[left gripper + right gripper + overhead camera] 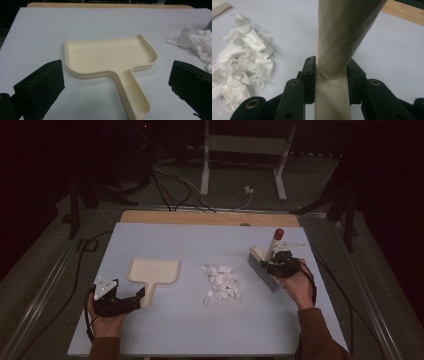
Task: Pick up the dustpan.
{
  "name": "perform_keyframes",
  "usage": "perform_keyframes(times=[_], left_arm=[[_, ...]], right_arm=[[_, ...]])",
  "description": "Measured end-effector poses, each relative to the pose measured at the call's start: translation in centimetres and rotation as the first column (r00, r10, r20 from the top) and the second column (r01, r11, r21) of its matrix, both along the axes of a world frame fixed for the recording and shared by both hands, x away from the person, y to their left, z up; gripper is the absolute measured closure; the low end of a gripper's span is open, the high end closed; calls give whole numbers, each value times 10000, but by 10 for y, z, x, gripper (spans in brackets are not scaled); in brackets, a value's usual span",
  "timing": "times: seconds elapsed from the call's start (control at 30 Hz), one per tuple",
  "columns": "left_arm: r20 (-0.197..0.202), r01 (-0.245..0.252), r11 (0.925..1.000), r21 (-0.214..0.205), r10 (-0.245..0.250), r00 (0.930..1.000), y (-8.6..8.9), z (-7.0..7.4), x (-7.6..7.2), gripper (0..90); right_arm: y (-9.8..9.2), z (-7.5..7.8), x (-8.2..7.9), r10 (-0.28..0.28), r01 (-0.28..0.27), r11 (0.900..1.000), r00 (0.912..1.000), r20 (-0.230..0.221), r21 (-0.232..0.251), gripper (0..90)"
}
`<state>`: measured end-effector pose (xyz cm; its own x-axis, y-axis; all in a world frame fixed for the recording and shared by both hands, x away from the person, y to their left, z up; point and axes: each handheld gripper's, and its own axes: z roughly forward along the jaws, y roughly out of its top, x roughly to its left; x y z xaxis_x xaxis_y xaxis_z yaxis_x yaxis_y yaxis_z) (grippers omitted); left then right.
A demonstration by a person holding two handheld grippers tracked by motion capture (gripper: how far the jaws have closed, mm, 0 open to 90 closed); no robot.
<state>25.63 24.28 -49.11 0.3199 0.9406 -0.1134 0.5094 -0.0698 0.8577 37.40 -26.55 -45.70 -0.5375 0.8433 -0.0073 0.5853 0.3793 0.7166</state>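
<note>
right tool (331,75) clamped on the brush (265,262) handle, bristles on the tabletop (200,330) – the paper scraps (221,281) lie just to its left. left tool (115,82) jaws stand apart, straddling the dustpan (110,56) handle, whose long axis runs back toward that hand – pan left of the scraps.
</note>
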Motion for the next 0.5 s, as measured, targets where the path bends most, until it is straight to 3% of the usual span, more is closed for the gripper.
perform_keyframes(times=[0.2,0.5], left_arm=[[-452,252,9992,324,-237,9987,-13,-5,3,26],[-1149,-130,9964,843,227,9931,-30,-12,12,80]], right_arm=[[-2,0,-1,-109,109,9999,9999,-7,38,668],[1,0,-2,-256,256,9997,9997,23,-7,669]])
